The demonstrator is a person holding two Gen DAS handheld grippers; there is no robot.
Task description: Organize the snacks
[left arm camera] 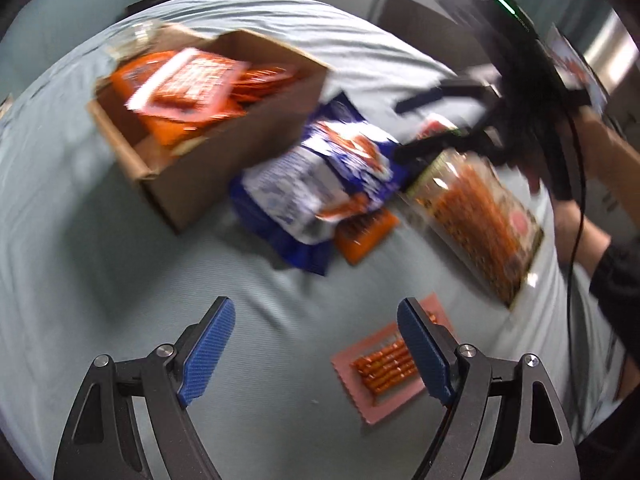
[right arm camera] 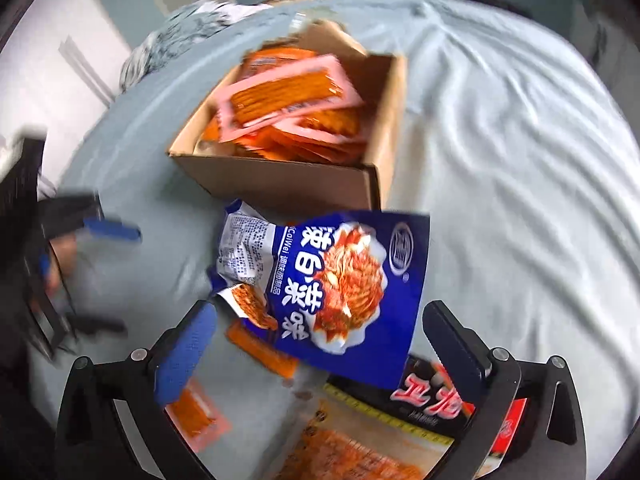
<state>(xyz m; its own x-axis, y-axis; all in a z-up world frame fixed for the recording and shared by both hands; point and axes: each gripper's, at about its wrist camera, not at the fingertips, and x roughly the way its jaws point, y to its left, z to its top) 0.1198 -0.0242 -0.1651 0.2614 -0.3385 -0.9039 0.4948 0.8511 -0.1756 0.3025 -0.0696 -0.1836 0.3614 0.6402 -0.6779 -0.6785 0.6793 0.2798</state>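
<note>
Fingers of the left gripper (left arm camera: 316,344) stand wide apart over the pale blue bed sheet (left arm camera: 100,264), nothing between them; a small pink snack packet (left arm camera: 384,368) lies flat on the sheet, partly behind the right-hand finger but not gripped. The right gripper (right arm camera: 320,356) is spread just as wide and holds nothing either, hanging above the loose pile of snacks. Under it lies a big dark packet with red lettering and a clear window (right arm camera: 400,432), and over that packet's upper edge rests a crumpled blue bag (right arm camera: 336,280) with a picture of red-sauced food on its front. A small orange packet (right arm camera: 260,348) pokes out from beneath the blue bag's lower left side, and another small pink packet (right arm camera: 200,412) lies on the sheet just beside the right gripper's blue-padded finger. Beyond the blue bag, close to its top edge, sits an open cardboard box (right arm camera: 280,184) already filled with orange and pink packets (right arm camera: 288,92) heaped unevenly, the topmost one tilted. A hand and dark sleeve (left arm camera: 608,280) carry the right gripper at the edge of the left camera's view. Farther off, the rumpled sheet runs on to the far edge of the bed.
</note>
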